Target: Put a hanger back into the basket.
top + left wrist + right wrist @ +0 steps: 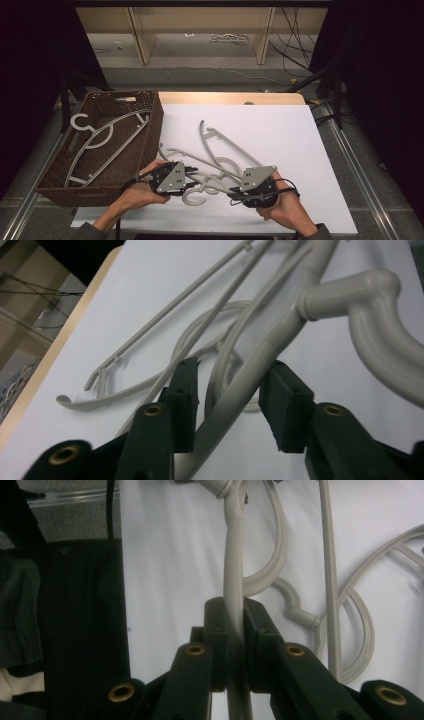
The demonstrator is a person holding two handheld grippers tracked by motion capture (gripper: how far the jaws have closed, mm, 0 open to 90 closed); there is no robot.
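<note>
Near the worktop's (300,130) front edge, the right gripper (235,625) is clenched on a grey hanger's (234,555) bar. The left gripper (230,395) straddles the same hanger's bar, jaws not yet pressing it. A basket (150,135) sits at the left edge.

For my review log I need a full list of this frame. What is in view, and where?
Basket: one, brown woven, at the table's left.
Hangers in basket: at least two, grey, lying flat inside.
Loose hangers: several, grey, tangled on the board; exact count unclear.
White board: one, covering the table.
Wooden table: one, light edge showing at the far side.
Cables: several, dark, on the floor beyond.
Left gripper: one, black, fingers open around a hanger bar.
Right gripper: one, black, fingers clamped on a hanger bar.
Hands: two, at the near edge, each holding a gripper.
</note>
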